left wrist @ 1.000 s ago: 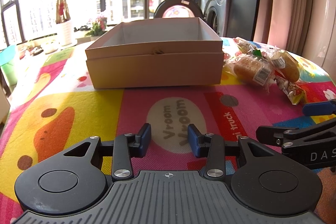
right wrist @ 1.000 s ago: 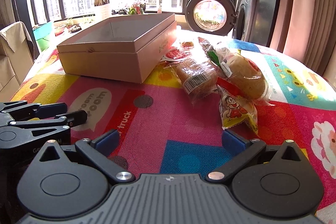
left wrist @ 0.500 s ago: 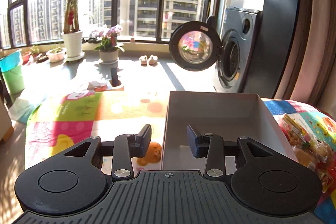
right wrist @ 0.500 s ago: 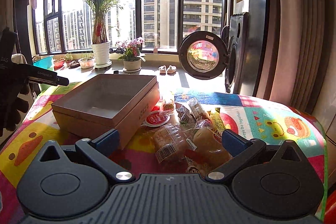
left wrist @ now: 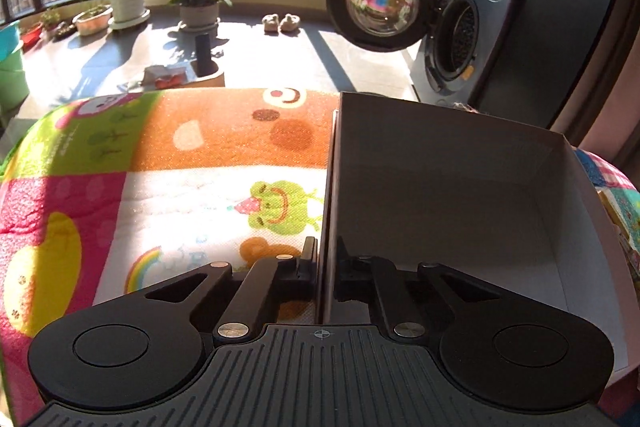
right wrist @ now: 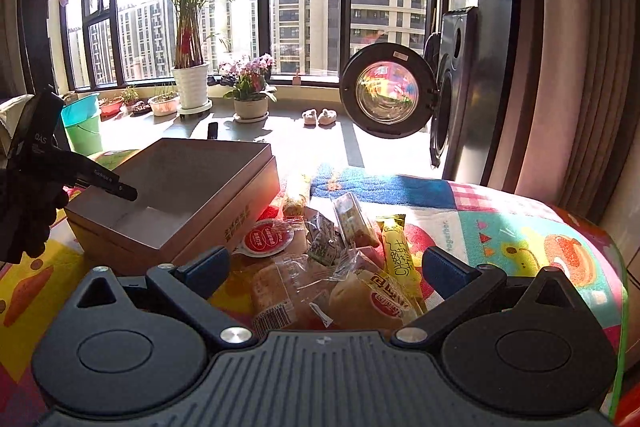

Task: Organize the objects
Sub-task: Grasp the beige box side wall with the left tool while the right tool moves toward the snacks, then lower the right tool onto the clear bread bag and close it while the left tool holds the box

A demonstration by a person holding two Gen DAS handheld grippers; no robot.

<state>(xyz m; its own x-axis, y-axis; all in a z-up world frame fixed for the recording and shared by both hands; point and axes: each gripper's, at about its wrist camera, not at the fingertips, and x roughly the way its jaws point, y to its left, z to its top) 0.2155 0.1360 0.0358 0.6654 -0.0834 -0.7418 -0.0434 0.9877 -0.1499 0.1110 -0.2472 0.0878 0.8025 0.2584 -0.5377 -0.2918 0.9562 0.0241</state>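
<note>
While clamped — box wall between left gripper fingers

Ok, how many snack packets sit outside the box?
7, heaped right of the box: red-lidded cup, green sachet, clear packet, yellow stick, roll at back, bread and bun by the right gripper. Others may be hidden.

Brown box, white inside; cartoon-print mat pink, yellow, green, orange; yellow snack packet.

1 open cardboard box, 2 bread buns in wrap, 1 yellow cheese stick, 1 red-lidded cup, 2 grippers.
</note>
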